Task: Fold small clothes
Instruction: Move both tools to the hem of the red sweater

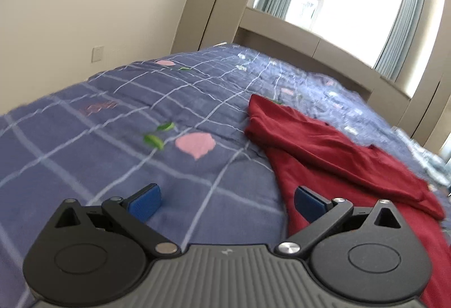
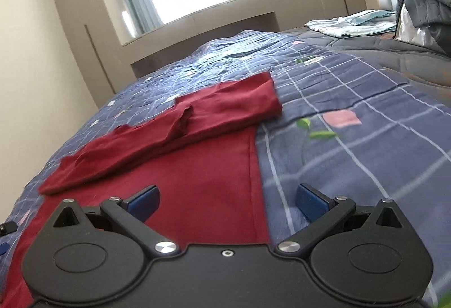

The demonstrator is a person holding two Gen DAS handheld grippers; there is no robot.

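Red garment [image 2: 197, 167], one, on one blue checked quilt [image 1: 98, 161]; two claws, left [image 1: 227, 199] and right [image 2: 227, 198], both spread empty.

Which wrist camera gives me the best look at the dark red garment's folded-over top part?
Right wrist: the dark red garment shows its folded band edge to edge. Left wrist catches the garment only along its right side, partly cut off.

Garment [image 2: 203, 167] on quilt [image 2: 352, 167] (sleeves folded across), folded clothes [image 2: 349, 23] far behind
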